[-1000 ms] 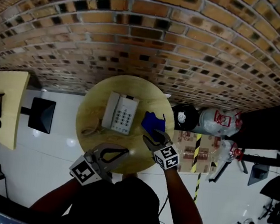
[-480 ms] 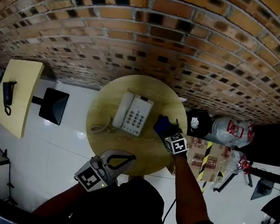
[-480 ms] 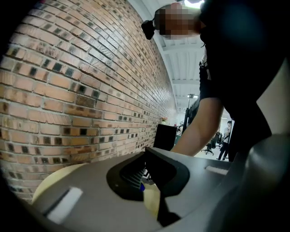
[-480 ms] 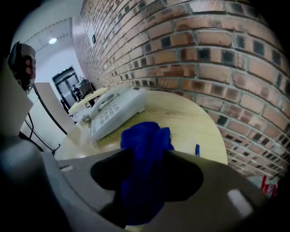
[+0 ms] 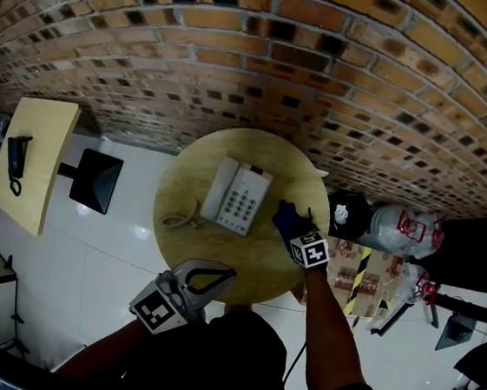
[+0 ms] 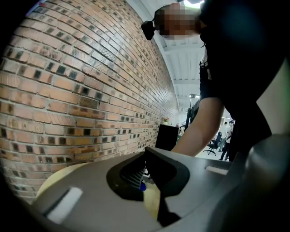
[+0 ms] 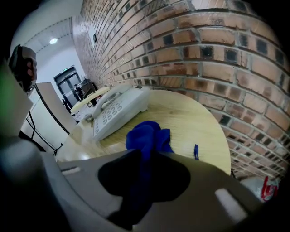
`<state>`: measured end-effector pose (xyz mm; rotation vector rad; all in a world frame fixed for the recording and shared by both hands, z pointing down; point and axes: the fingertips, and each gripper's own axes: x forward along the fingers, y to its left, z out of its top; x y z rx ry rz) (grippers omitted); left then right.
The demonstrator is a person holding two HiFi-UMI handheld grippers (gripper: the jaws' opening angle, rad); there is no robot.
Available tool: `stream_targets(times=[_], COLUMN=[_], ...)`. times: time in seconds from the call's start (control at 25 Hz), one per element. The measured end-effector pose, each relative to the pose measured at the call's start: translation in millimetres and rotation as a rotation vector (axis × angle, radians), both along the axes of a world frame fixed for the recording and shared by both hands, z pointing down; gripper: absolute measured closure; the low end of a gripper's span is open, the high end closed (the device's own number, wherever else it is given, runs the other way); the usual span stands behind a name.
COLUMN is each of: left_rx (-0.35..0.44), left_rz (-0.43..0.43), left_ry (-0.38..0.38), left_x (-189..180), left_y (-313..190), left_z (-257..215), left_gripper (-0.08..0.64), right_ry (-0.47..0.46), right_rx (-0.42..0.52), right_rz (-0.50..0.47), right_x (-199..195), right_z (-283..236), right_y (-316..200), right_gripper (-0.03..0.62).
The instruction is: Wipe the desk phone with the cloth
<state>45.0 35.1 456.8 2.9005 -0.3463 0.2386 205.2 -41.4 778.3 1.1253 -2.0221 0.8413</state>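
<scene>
A white desk phone [image 5: 236, 196] [image 7: 118, 108] lies on the round wooden table [image 5: 219, 253] [image 7: 199, 122], its coiled cord [image 5: 178, 220] trailing to the left. Just right of the phone is the crumpled blue cloth [image 5: 287, 215] [image 7: 147, 135]. My right gripper [image 5: 292, 228] [image 7: 140, 158] is on it with its jaws closing, and a fold of cloth is pinched between them. Near the table's front edge, away from the phone, my left gripper [image 5: 217, 276] [image 6: 147, 181] hangs with its jaws together and nothing in them.
A small blue scrap [image 7: 195, 152] lies on the table right of the cloth. A brick wall [image 5: 257, 78] runs behind. To the left stand a second table [image 5: 43, 149] with a black phone [image 5: 13, 163] and a black seat [image 5: 97, 180]. A bin [image 5: 344, 214] and bags [image 5: 397, 225] stand right.
My right gripper moved forward onto the blue cloth and closed on it. The left gripper drew back toward the table's near edge.
</scene>
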Motion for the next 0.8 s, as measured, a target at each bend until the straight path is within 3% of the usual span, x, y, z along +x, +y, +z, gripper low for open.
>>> stream_targets(times=[0.16, 0.4, 0.6, 0.8], left_rx=[0.046, -0.024, 0.024, 0.050], left_rz=[0.003, -0.075, -0.100, -0.139], left_ry=[0.009, 0.013, 0.016, 0.004], left_x=[-8, -27, -44, -64], left_y=[0, 0, -6, -12], left_z=[-7, -7, -8, -8], left_gripper=[0.558, 0.558, 0.558, 0.558], right_ry=[-0.024, -0.057, -0.034, 0.008], right_rx=[0.101, 0.231, 0.253, 0.212], right_rz=[-0.031, -0.136, -0.221, -0.311], right_x=[-16, -61, -96, -116], right_z=[-33, -87, -93, -75], right_y=[-21, -86, -133, -152], right_gripper=[0.526, 0.526, 0.526, 0.526])
